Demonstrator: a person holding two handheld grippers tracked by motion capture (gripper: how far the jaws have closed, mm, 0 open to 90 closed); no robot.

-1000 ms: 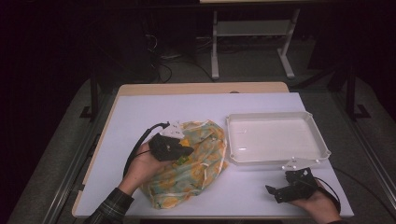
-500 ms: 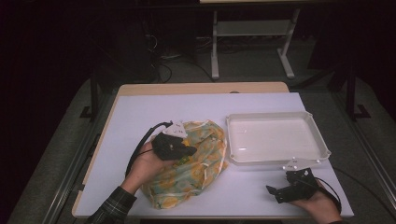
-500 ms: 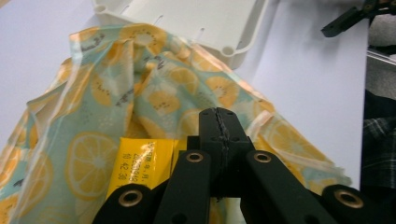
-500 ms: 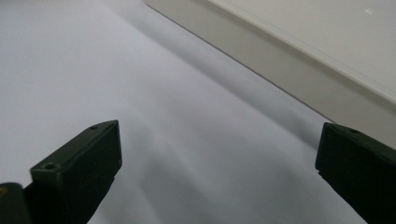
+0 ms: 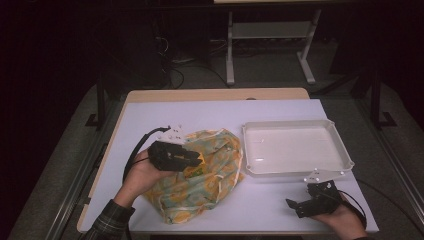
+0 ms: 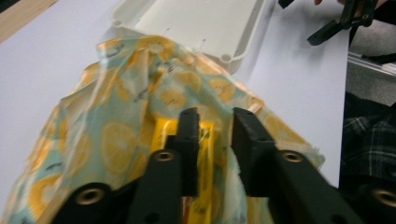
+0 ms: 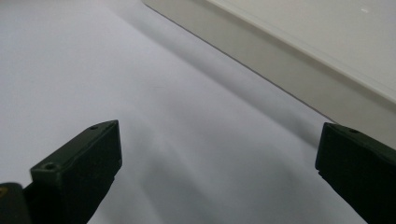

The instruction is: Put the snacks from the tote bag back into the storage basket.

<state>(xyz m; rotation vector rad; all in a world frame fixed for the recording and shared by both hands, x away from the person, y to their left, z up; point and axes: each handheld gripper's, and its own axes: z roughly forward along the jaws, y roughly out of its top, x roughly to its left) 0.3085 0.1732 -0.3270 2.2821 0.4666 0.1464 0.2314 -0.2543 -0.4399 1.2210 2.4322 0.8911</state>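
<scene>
While the left gripper (image 6: pixel 212 135) hovers over the cloth (image 5: pixel 200 175), nothing is in the tray (image 5: pixel 340 145) yet.
Jaws narrowly parted, gripping nothing (yellow packet (image 6: pixel 205 154) between); cloth lies just beside the tray; right gripper (image 5: pixel 300 206) gapes wide, empty, near the tray.

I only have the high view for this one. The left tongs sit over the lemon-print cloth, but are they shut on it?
Observer: No. The left gripper view shows the left tongs standing slightly apart, with their tips down at the lemon-print cloth.
Operator: Is anything in that gap?
Observer: Yes, a flat yellow item lies among the folds and shows between the tips.
Operator: And the right tongs?
Observer: The right gripper view shows the right tongs wide open over the white table, with the wall of the white tray just beyond them.
</scene>
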